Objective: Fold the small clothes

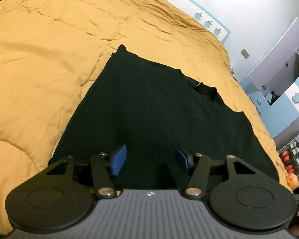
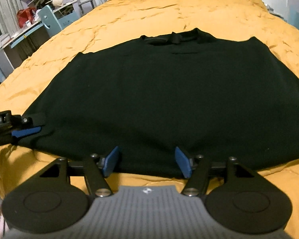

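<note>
A black T-shirt [image 2: 159, 91] lies spread flat on a mustard-yellow bedcover [image 2: 169, 6], its collar [image 2: 173, 37] at the far end. My right gripper [image 2: 147, 160] hovers at the shirt's near hem, open, blue pads wide apart, nothing pinched. My left gripper [image 1: 150, 157] is open low over the shirt [image 1: 149, 103], with cloth below its pads. In the right wrist view the left gripper [image 2: 29, 125] reaches in from the left at the shirt's near left corner. Whether cloth lies between its fingers there I cannot tell.
The bedcover [image 1: 49, 59] stretches wide around the shirt. A desk with shelves and a light-blue chair [image 2: 49, 20] stand beyond the bed's far left. White and blue wall cupboards [image 1: 279, 69] and an orange thing [image 1: 292, 180] border the bed's right side.
</note>
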Tool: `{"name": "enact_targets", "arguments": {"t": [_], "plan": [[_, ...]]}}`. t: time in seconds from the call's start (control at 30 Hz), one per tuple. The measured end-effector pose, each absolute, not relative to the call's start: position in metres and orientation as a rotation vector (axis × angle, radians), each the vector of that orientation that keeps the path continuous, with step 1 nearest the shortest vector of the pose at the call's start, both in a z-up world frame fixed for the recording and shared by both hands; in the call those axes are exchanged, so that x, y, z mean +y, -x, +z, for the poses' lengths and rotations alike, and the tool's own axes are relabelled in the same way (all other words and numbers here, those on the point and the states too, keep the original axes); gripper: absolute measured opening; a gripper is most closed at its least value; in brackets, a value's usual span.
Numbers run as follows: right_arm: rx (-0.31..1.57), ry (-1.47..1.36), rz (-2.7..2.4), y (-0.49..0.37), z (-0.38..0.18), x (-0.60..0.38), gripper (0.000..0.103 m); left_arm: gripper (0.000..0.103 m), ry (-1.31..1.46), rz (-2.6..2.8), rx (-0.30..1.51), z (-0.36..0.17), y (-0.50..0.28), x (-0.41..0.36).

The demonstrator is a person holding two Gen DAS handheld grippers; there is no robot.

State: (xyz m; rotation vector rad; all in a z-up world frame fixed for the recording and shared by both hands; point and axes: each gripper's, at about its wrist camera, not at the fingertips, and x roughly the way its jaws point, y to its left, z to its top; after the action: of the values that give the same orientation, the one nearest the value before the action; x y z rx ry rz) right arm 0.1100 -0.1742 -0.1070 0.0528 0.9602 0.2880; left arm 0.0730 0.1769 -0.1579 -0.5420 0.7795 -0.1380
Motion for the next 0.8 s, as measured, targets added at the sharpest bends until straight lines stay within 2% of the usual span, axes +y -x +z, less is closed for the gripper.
{"name": "enact_targets", "arguments": {"t": [0.07, 0.17, 0.27, 0.6, 0.73, 0.8], "plan": [[0.967, -0.056, 0.277, -0.111, -0.103, -0.174, 0.059, 0.066, 0.571, -0.159, 0.772, -0.150, -0.070, 0.183], [0.932, -0.061, 0.300, -0.109, -0.085, -0.167, 0.060, 0.074, 0.592, -0.113, 0.745, -0.136, -0.059, 0.204], [0.865, -0.019, 0.399, -0.097, -0.068, -0.141, 0.060, 0.073, 0.636, -0.051, 0.727, -0.130, -0.050, 0.237], [0.699, 0.457, 0.652, -0.059, -0.085, -0.006, 0.059, 0.074, 0.687, 0.007, 0.761, -0.128, -0.059, 0.299], [0.631, 0.607, 0.671, -0.048, -0.096, 0.028, 0.050, 0.074, 0.712, -0.051, 0.786, -0.136, -0.078, 0.305], [0.604, 0.651, 0.673, -0.043, -0.096, 0.041, 0.049, 0.074, 0.706, -0.081, 0.792, -0.138, -0.089, 0.309]]}}
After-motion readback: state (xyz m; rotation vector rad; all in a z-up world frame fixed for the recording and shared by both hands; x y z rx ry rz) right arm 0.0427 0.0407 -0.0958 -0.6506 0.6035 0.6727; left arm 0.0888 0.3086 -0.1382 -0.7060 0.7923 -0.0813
